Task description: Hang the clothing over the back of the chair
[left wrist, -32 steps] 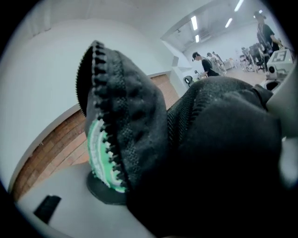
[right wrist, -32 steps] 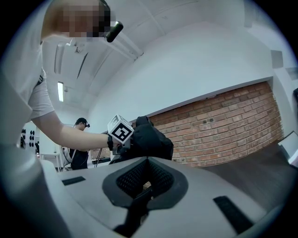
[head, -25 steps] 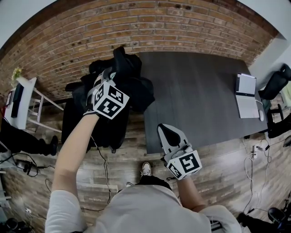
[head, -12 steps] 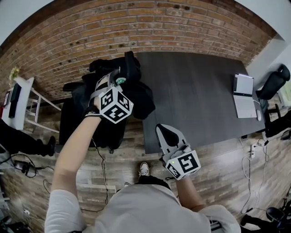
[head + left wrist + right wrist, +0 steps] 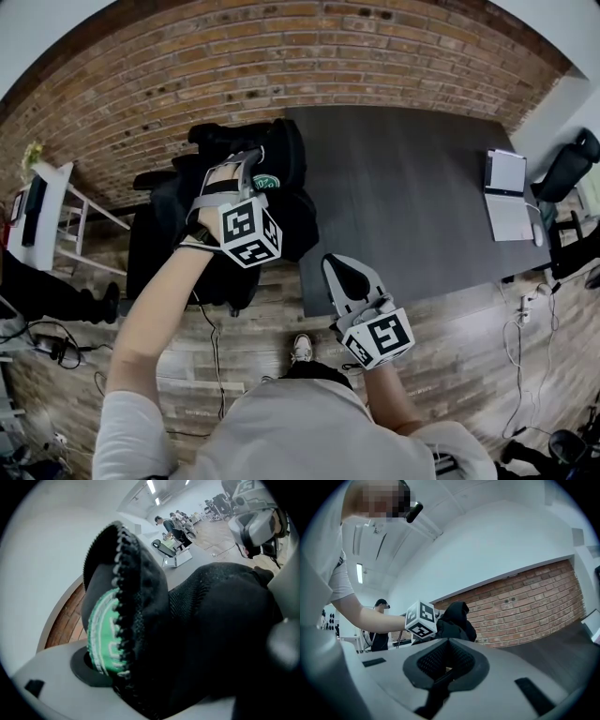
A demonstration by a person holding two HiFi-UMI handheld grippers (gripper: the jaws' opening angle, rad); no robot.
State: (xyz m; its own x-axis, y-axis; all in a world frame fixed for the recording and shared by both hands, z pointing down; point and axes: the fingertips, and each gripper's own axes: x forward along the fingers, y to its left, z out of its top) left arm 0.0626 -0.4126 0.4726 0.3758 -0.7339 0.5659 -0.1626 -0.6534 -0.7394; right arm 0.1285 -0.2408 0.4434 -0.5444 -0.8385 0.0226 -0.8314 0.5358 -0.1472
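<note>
Brick-walled room, dark grey counter. Black zip-up fabric garment with green badge: bunched on black office chair; probably soft, light, limp; best held at collar. Left tongs: just opening, fabric loose between. Right tongs: closed, empty.

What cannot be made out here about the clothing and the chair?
- Head view: black clothing covers the chair, so how it sits on the back is hidden.
- Left gripper view: clothing fills the frame, hiding the chair.
- Head view: the white item on the table is too small to identify.
</note>
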